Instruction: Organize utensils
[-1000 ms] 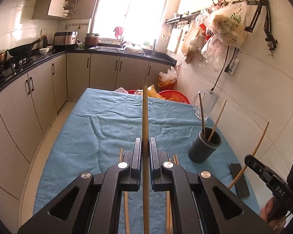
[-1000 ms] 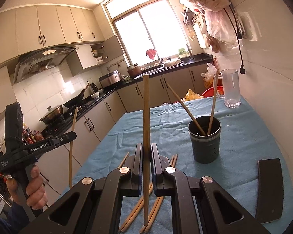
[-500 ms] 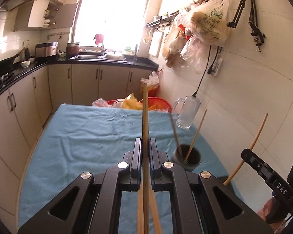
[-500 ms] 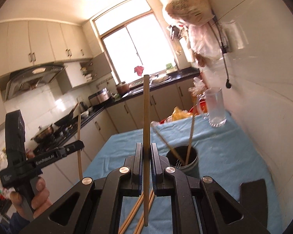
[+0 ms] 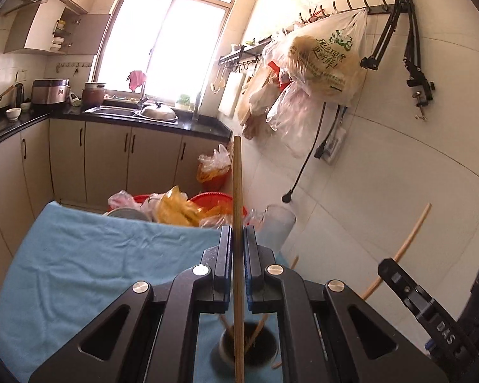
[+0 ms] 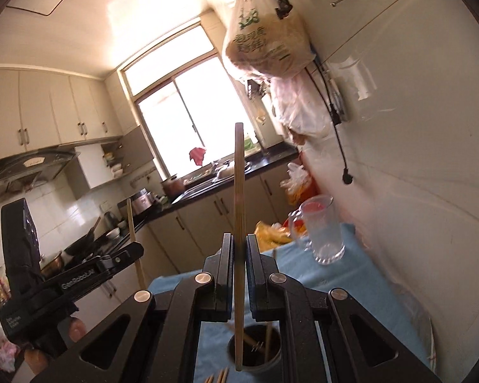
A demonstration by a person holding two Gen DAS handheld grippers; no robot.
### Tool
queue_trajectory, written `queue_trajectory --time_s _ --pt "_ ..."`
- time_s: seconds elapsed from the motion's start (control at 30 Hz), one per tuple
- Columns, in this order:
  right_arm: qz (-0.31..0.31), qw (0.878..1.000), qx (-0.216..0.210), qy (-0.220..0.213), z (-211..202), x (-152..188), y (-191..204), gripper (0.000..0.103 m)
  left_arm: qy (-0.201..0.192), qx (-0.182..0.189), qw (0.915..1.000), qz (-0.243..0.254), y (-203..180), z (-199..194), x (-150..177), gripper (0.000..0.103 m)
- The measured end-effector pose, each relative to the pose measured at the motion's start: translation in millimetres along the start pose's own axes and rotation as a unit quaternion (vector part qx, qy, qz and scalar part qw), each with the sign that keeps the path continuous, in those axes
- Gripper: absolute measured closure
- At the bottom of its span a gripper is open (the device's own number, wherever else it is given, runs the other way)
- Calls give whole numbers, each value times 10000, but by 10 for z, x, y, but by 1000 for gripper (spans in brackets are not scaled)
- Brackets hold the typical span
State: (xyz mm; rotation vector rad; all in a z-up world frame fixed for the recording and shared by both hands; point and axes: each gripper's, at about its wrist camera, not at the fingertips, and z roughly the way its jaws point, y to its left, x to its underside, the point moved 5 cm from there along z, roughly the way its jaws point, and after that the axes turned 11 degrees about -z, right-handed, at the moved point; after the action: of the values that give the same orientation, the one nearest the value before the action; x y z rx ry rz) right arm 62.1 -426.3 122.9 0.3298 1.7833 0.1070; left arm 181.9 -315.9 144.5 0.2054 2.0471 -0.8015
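The bench (image 5: 79, 255), covered by a blue cloth, runs away from the cameras toward the kitchen cabinets; its right edge lies close along the tiled wall, while the left half of the cloth is bare and open. At the far end a red basin (image 5: 214, 199) full of plastic bags sits past the cloth's edge, and a clear glass mug (image 6: 322, 236) stands near the far right corner.

The left gripper (image 5: 238, 249) has its jaws closed tight on one wooden chopstick (image 5: 237, 191), held upright, its lower end hanging over the mouth of the dark utensil holder (image 5: 249, 348). The right gripper (image 6: 238, 252) likewise has its jaws pinched shut on a second chopstick (image 6: 239, 191), also upright, its lower tip just above the holder (image 6: 255, 348) rim in the right wrist view. Both grippers are above the same holder, side by side; each shows at the edge of the other's view.

Inside the holder there appear to be two chopsticks leaning against the wall and what may be a fork, though blur makes the count uncertain. A few loose chopstick ends (image 6: 217, 376) lie on the cloth in front of the holder.
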Motion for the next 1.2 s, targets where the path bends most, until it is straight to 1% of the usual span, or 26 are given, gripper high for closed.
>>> queue_trajectory --time_s 0.1,0.23,0.33,0.47,0.53,0.63,0.7,0.73,0.77,0.8,0.83,0.87,0.93,1.03,1.07,1.13,1.2 --pt "10 9999 105 -4 132 -8 -86 95 -5 12 10000 -38 -32 237 10 97" --pt "39 9998 159 150 336 99 -175 95 -122 3 9999 8 -40 498 105 97" --pt "15 9993 133 335 462 215 -189 95 -20 -69 9999 73 -9 634 212 97" --pt "-166 9979 143 617 613 383 -156 95 131 -136 9998 45 82 740 351 97" --pt "-152 9965 99 814 675 493 -158 94 225 -172 9996 14 133 776 409 97" --pt "-57 9952 93 975 725 595 -203 93 379 -240 9990 -32 216 800 490 96" --pt "6 9945 56 1044 722 617 -217 92 437 -249 9987 -23 242 795 515 96" --pt "12 9944 43 1053 720 608 -219 88 457 -268 9986 -16 253 783 523 95" --pt "18 9945 64 1048 707 596 -224 86 481 -266 9985 -23 264 766 524 90" --pt "13 9948 75 1013 669 572 -220 78 496 -244 9985 -38 269 747 522 85" --pt "-5 9952 59 972 636 549 -205 66 491 -226 9985 -52 274 717 513 75" --pt "-31 9957 63 920 609 525 -194 63 438 -248 9987 -38 277 669 495 71" --pt "-102 9970 140 760 491 456 -161 63 352 -260 9990 -2 268 570 459 71" --pt "-129 9978 54 646 306 403 -78 63 350 -226 9991 -27 290 400 420 71" --pt "-165 9979 19 633 234 400 -42 63 336 -212 9992 -26 299 331 413 68" --pt "-220 9973 -85 696 127 428 27 63 258 -250 9993 23 342 150 398 63" --pt "-239 9958 -275 839 43 508 105 63 171 -340 9992 107 421 -61 402 60"
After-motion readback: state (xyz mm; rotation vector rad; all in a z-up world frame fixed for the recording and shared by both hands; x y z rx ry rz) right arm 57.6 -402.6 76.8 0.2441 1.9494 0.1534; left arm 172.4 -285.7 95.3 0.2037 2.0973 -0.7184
